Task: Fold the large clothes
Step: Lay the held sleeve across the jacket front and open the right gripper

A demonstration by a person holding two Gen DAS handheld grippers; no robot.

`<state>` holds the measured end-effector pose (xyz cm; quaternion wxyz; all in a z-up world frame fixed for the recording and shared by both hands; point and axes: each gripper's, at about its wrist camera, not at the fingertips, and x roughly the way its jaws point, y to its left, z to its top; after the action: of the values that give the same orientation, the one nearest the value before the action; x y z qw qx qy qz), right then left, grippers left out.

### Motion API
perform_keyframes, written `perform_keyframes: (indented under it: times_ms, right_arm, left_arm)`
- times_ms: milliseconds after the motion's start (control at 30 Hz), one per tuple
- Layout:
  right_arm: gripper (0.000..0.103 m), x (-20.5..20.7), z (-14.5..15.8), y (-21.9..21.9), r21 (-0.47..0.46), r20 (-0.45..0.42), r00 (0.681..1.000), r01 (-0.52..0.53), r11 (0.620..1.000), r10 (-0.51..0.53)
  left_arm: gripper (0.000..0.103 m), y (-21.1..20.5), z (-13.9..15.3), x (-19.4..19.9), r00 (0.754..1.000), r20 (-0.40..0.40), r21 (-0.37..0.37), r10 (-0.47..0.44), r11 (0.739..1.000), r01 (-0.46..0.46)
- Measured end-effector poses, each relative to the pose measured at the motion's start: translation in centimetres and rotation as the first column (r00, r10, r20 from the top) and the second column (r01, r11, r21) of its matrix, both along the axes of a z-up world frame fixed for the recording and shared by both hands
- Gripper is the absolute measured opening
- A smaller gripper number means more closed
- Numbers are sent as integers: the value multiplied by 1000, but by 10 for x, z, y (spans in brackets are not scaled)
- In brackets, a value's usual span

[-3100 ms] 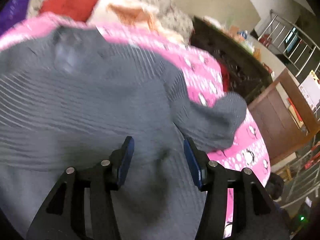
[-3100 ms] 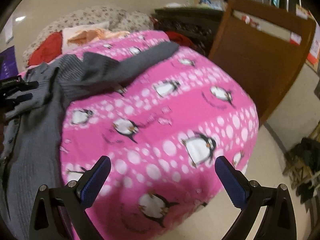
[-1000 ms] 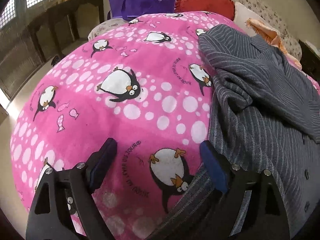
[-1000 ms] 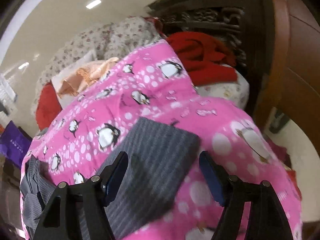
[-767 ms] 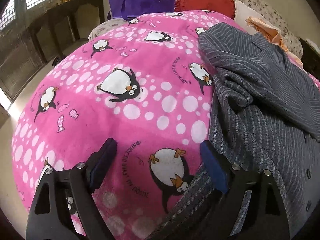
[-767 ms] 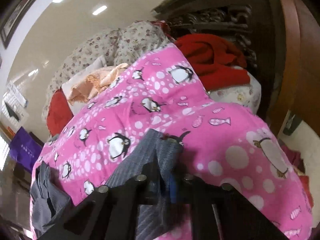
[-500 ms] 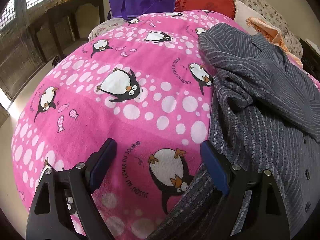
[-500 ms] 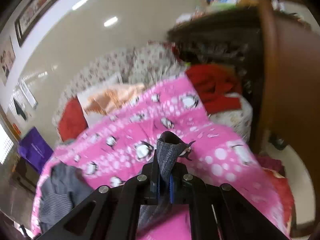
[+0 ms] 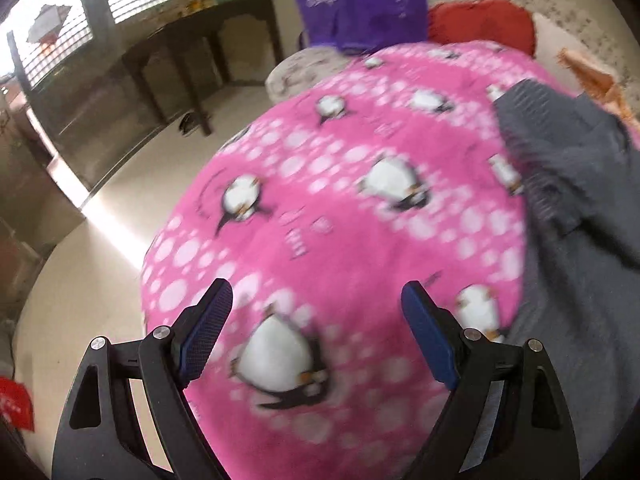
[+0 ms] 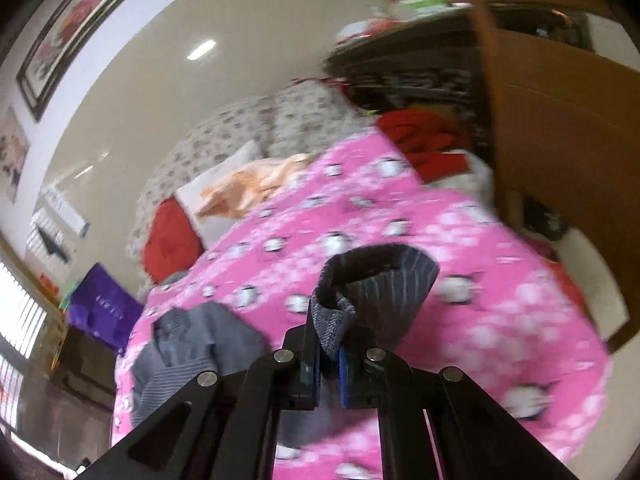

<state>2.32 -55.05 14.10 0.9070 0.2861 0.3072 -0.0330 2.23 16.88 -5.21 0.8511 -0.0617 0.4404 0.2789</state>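
A grey striped button-up garment (image 9: 572, 208) lies on a pink penguin-print blanket (image 9: 340, 200) over the bed. My left gripper (image 9: 316, 332) is open and empty above the blanket, left of the garment. My right gripper (image 10: 329, 356) is shut on the garment's sleeve cuff (image 10: 376, 292) and holds it lifted above the blanket (image 10: 500, 280). The rest of the garment (image 10: 192, 344) shows bunched at the left in the right wrist view.
A purple bag (image 9: 356, 0), a red cushion (image 9: 480, 24) and an orange cloth (image 10: 256, 184) lie at the head of the bed. A dark side table (image 9: 192, 52) stands left. A wooden board (image 10: 560, 112) and dark cabinet (image 10: 408, 68) stand right.
My right gripper closed on the sleeve cuff and lifted it up off the blanket. My left gripper swung left, away from the garment, still open.
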Motion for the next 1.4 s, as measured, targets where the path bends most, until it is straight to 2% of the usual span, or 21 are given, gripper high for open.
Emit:
perform_keyframes:
  times_ms: [67,133,200,267,300,433,500,567,667,800,833,867,900,967,1100,1167,1233,1267,1300,1333,1400]
  right_arm:
    - [6,17,10,46,-5,34,997,-62,998,62]
    - [6,31,18,93,-13,64,991,-117,993,118]
    - [6,51,33,165,-29,111,972,-206,978,208]
    - [6,62,38,225,-46,145,947,-282,958,286]
    - [6,72,43,273,-64,166,922,-344,937,350]
    - [6,101,56,393,-102,177,829,-520,848,530]
    - [6,113,40,457,-140,149,779,-593,793,609]
    - [6,120,8,507,-151,92,745,-645,749,661]
    - [6,112,-46,550,-213,-16,711,-689,693,703]
    - [9,91,-114,553,-229,-120,678,-730,644,725]
    - [15,87,-130,548,-221,-148,651,-755,617,744]
    - [33,80,-148,549,-221,-206,614,-788,575,762]
    - [45,79,-156,547,-222,-233,598,-800,557,767]
    - [46,66,-165,531,-216,-247,576,-817,535,779]
    - [52,36,-153,476,-184,-217,567,-823,537,795]
    - [52,26,-145,448,-235,-225,588,-807,542,777]
    - [52,21,-133,403,-313,-217,638,-762,566,739]
    - [53,28,-127,372,-351,-217,694,-712,608,687]
    - [53,35,-123,355,-362,-213,724,-682,636,656]
    - [53,48,-117,325,-382,-197,777,-623,683,598]
    - [53,71,-110,290,-405,-178,822,-562,721,541]
  left_arm:
    - [87,6,-11,-7,1000,-12,-5,27,1000,-27]
    - [87,10,-14,-17,999,20,-19,38,999,-38]
    - [87,12,-14,-26,997,38,-3,70,998,-70]
    - [87,15,-13,-35,995,59,-23,81,997,-80]
    - [87,17,-14,-38,994,70,-33,85,996,-83]
    - [87,24,-18,-42,992,96,-85,84,993,-76]
    - [87,24,-18,-38,992,97,-92,79,993,-70]
    - [87,23,-19,-38,992,99,-93,74,994,-64]
    - [87,25,-19,-36,992,102,-95,69,994,-59]
    - [87,24,-20,-36,992,104,-92,72,994,-63]
    - [87,23,-20,-36,992,103,-89,72,994,-63]
    - [87,23,-20,-36,992,102,-89,72,994,-63]
    - [87,23,-20,-36,992,102,-90,72,994,-63]
    - [87,23,-20,-35,992,102,-91,72,994,-63]
    - [87,23,-20,-35,992,100,-89,73,994,-64]
    - [87,22,-21,-35,993,95,-83,74,994,-67]
    - [87,21,-21,-35,993,90,-72,76,995,-70]
    - [87,20,-21,-35,993,87,-63,78,995,-72]
    - [87,19,-21,-34,993,83,-56,79,996,-75]
    - [87,17,-21,-33,994,77,-45,79,996,-76]
    - [87,16,-20,-32,994,72,-32,78,997,-76]
